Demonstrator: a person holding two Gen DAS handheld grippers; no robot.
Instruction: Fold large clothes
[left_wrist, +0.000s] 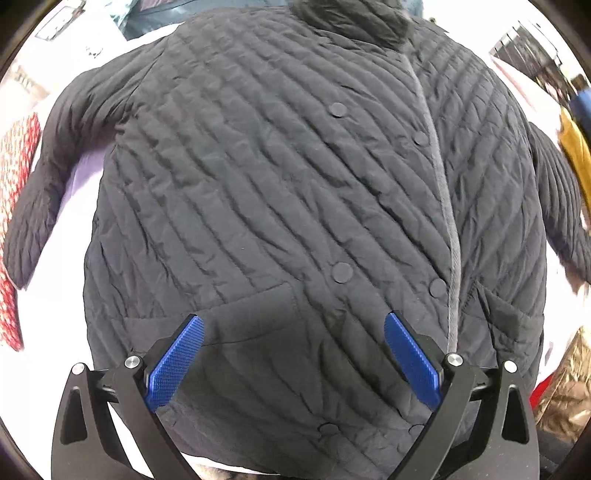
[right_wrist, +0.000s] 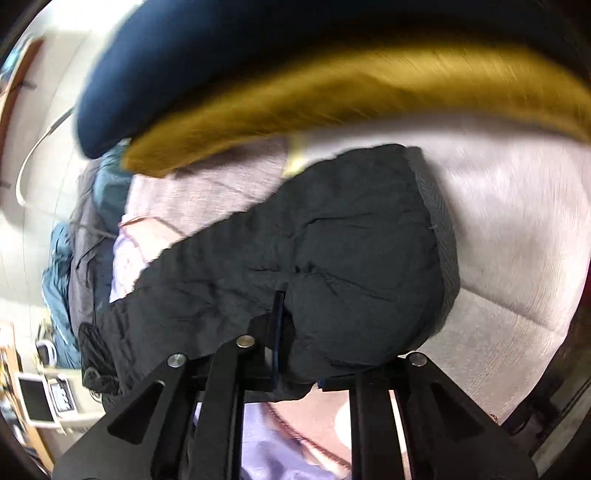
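A dark quilted jacket (left_wrist: 280, 192) lies spread face up on a pale bed cover (left_wrist: 74, 295), buttoned, sleeves out to both sides. My left gripper (left_wrist: 291, 354) is open above the jacket's lower hem, blue pads (left_wrist: 177, 362) apart over the pocket area, holding nothing. In the right wrist view my right gripper (right_wrist: 284, 332) is shut on the jacket's sleeve cuff (right_wrist: 332, 258), which bulges around the finger and is lifted off the pale cover (right_wrist: 517, 240). The view is motion-blurred.
A red patterned cloth (left_wrist: 14, 184) lies at the left. Mustard and navy garments (right_wrist: 295, 92) sit beyond the sleeve. A golden shiny fabric (left_wrist: 565, 384) is at the lower right. Teal and grey clothes (right_wrist: 85, 240) pile at the bed's far end; a desk with devices (right_wrist: 37, 398) stands beyond.
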